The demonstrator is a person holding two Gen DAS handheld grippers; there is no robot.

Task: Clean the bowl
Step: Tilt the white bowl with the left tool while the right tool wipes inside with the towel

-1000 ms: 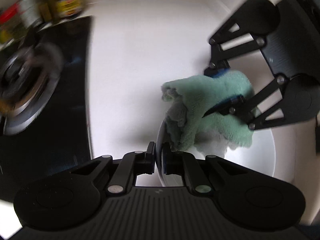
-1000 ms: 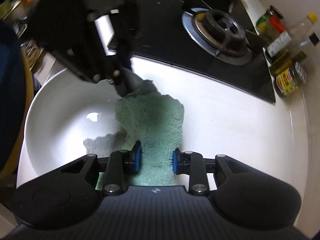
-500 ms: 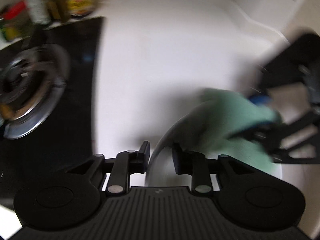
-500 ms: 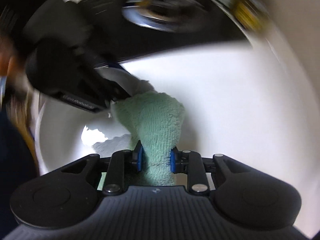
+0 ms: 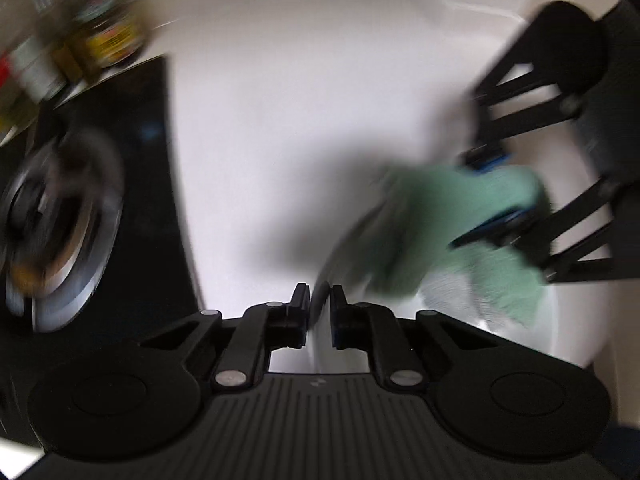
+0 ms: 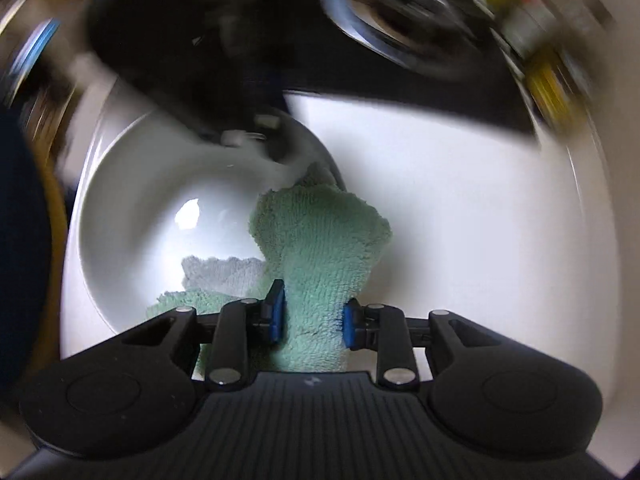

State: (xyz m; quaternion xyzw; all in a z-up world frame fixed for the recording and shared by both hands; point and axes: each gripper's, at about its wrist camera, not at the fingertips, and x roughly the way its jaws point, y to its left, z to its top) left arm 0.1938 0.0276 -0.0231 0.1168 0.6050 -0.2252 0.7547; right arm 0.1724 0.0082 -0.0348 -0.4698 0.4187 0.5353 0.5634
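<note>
Two claws share the work here: the left claw [image 5: 319,312] is clamped on the near rim of the white bowl [image 6: 132,216], and the right claw [image 6: 313,320] is squeezed tight around a bunched green cloth [image 6: 320,248] whose loose end lies inside the bowl. The bowl sits on the white surface [image 5: 280,128], apparently tipped up by the left claw's hold. To wipe well, I would keep the rim grip firm so the bowl cannot spin or slide, press the cloth flat against the inner wall, and sweep round the whole curve down to the bottom. Farther off, the stove burner [image 5: 60,220] and the jars [image 5: 108,40] stand well clear of the wiping, though blur hides their detail.
</note>
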